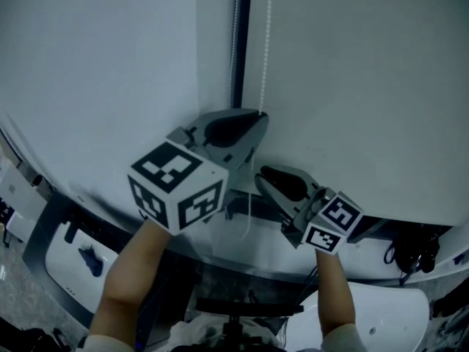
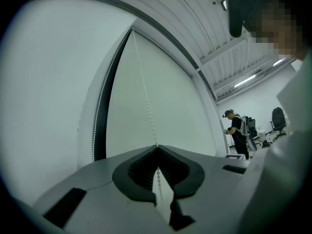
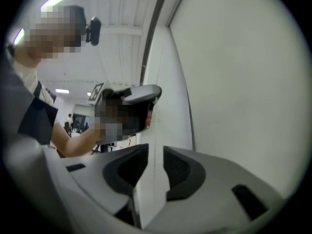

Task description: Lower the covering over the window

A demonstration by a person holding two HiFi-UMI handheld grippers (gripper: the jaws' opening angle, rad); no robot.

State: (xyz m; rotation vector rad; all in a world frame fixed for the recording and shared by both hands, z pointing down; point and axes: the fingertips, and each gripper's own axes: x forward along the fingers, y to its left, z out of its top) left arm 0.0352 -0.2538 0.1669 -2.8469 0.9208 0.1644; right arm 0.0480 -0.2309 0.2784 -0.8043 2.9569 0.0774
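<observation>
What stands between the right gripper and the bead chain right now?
Nothing visible does. The bead chain runs between the open jaws of the right gripper, and they are not pressing on it. The left gripper is shut on the chain higher up.
</observation>
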